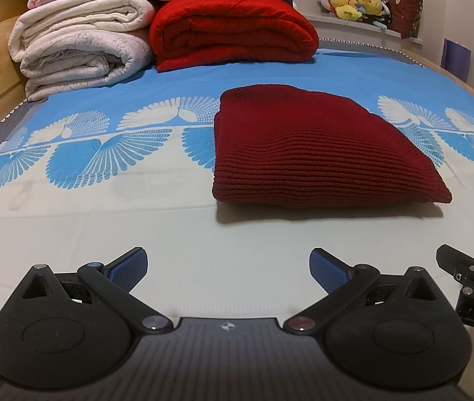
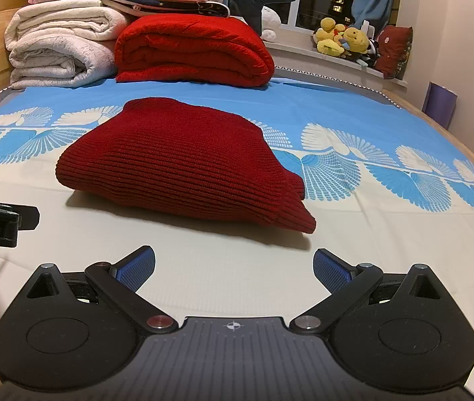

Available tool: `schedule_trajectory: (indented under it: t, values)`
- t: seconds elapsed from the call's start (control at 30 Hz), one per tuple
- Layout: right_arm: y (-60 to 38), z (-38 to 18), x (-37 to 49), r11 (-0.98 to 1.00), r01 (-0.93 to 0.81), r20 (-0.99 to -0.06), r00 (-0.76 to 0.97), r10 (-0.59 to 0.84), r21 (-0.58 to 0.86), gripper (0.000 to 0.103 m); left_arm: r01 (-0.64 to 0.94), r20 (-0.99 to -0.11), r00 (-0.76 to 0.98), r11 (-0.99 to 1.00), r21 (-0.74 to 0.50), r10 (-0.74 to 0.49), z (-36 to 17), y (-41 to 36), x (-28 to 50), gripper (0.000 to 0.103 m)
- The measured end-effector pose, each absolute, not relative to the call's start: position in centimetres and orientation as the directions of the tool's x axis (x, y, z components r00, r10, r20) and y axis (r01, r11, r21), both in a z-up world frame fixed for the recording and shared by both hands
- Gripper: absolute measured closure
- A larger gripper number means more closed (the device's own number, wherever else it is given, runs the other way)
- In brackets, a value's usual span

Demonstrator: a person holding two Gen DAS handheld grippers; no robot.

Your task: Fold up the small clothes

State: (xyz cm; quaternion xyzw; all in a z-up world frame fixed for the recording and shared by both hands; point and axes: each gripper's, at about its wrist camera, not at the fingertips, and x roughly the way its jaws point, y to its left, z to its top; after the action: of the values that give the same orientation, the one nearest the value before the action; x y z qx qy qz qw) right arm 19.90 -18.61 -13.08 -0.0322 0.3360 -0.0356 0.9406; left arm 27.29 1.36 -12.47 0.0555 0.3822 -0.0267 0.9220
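The dark red knit sweater (image 2: 183, 163) is seen folded into a compact bundle mid-bed, on the patterned sheet (image 1: 103, 153) where the blue border meets the cream part. Both the left gripper (image 1: 228, 272) and right gripper (image 2: 233, 272) are held wide open and empty, low over the near edge, probably backed off because that fold looks done. Folded blankets (image 2: 190, 50) are stacked at the headboard end.

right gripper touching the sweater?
Apart. Right wrist view shows bare sheet between the open right gripper and the sweater.
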Motion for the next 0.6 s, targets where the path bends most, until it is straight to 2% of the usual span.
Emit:
schedule_trajectory:
  t: [0.6]
  values:
    - [-18.58,-13.02,19.83,0.996,0.037,-0.631,0.772,-0.082,-0.084,0.003,0.098,-0.712,0.702,0.991,0.087,-0.007,-12.76,1.04,27.36,0.000]
